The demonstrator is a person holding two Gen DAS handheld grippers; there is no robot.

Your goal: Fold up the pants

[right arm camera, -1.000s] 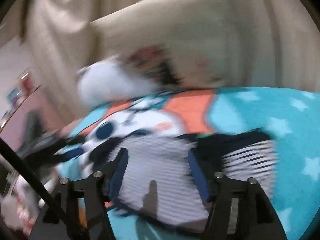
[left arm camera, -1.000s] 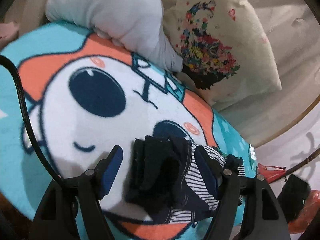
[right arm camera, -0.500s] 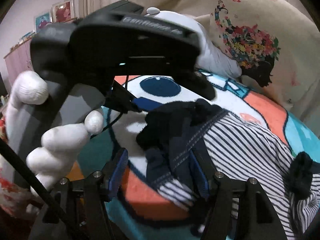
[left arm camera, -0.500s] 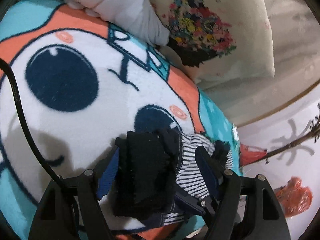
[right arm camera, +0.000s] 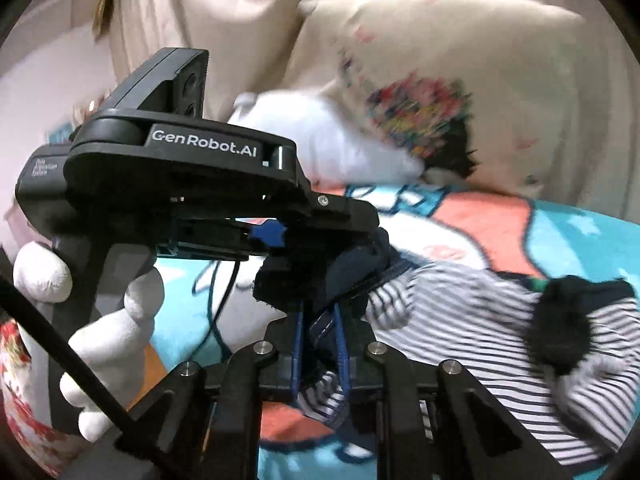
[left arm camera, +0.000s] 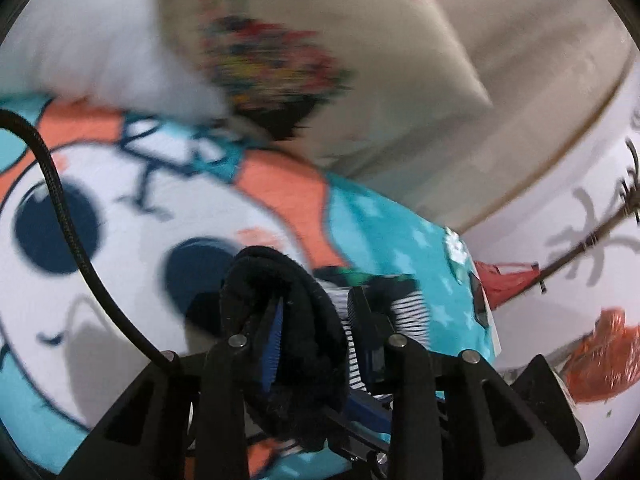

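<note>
A: Where are the striped pants (right arm camera: pixel 472 320)?
B: Low centre, on the cartoon blanket (right arm camera: pixel 580 240). Right gripper (right arm camera: pixel 320 340) jaws clamped on the dark waistband; left gripper (left arm camera: pixel 316 320) jaws pinch it too.
A: Handling?
B: Soft, light, floppy, I judge; hold seams, not loose folds

The pants (right arm camera: pixel 480 344) are white with thin navy stripes and a black fuzzy trim; the blanket (left arm camera: pixel 380 224) is turquoise with pale stars, an orange-and-white cartoon face, navy eyes; the pillow (right arm camera: pixel 520 80) is cream with a multicoloured floral print; the left tool (right arm camera: pixel 316 248) is black with blue pads; the glove (right arm camera: pixel 108 332) is white.
</note>
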